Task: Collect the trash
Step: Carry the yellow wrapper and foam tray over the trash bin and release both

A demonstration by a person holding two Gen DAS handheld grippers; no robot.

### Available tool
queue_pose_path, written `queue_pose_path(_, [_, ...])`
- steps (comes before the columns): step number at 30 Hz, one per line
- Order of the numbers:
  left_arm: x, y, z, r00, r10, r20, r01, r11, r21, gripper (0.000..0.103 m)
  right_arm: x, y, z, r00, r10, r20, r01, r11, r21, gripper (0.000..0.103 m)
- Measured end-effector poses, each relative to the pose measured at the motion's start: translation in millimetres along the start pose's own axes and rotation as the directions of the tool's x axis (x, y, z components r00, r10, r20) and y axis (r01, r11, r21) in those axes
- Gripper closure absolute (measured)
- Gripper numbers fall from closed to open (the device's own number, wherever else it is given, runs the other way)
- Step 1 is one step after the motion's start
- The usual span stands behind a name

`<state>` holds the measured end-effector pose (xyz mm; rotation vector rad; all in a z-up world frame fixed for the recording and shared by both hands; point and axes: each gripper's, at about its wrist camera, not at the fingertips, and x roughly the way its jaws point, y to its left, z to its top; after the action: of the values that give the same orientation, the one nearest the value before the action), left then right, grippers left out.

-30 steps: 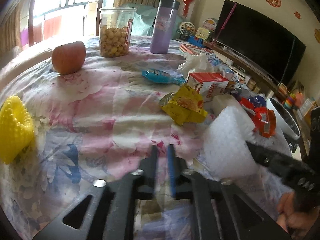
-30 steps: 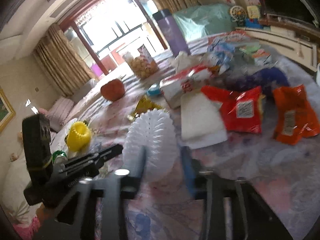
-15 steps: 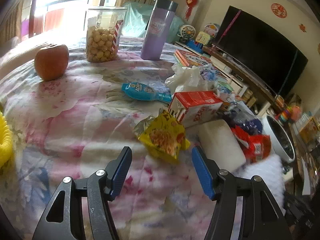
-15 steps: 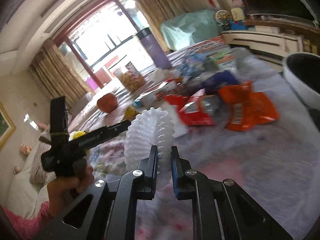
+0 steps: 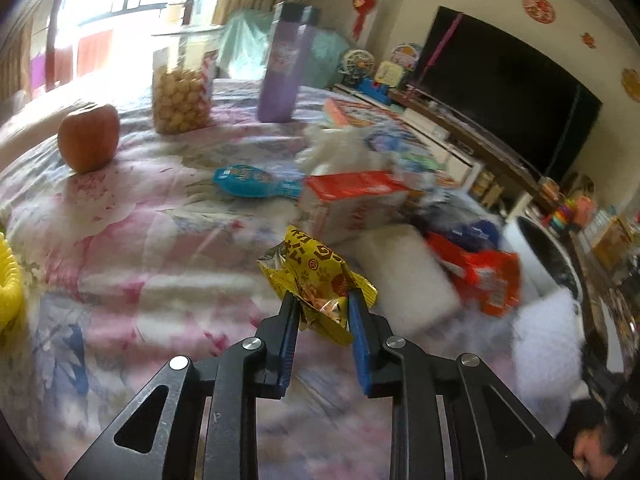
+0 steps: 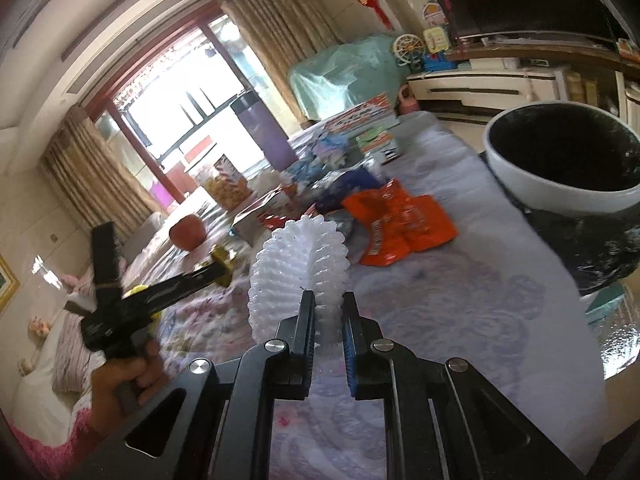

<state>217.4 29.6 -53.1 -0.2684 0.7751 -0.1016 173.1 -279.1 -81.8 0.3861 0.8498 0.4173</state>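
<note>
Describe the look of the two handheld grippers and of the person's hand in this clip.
Both the left gripper and the right gripper are matte black, with triangular cut-outs, silver round pivot bolts and blue pads inside the fingers. From the right wrist view, the left one shows white lettering, too blurred to read. The bare left hand emerges from a pink sleeve.

A crumpled yellow wrapper (image 5: 318, 280), printed with red marks and paw prints, is pinched at its near end between two black fingers and stands up from the flowered cloth. A white foam net (image 6: 298, 276) (ribbed and bulging) is clamped at its lower edge and held upright above the cloth. An orange-red wrapper (image 6: 400, 226) lies flat and creased near the white bin (image 6: 520, 176), whose dark inside is seen at the table edge. A blue wrapper (image 5: 256, 180) lies flat farther back, just beside a red-and-white carton (image 5: 352, 200) lying on its side. A white foam slab (image 5: 404, 276) lies flat between carton and orange-red wrapper.
</note>
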Motion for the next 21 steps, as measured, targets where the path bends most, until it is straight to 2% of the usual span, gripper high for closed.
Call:
queue_pose_path(8, [-22, -49, -14, 0.993, -0.116, -0.026, 0.118, 0.988, 0.096, 0.08, -18, -24, 7, 0.999, -0.035, 0.04, 0.034, 0.999, 0.036, 0.091])
queue_pose_path(21, [6, -124, -8, 0.974, -0.2, -0.102, 0.22, 0.943, 0.248, 0.08, -50, -67, 23, 0.988, -0.116, 0.104, 0.106, 0.989, 0.102, 0.091])
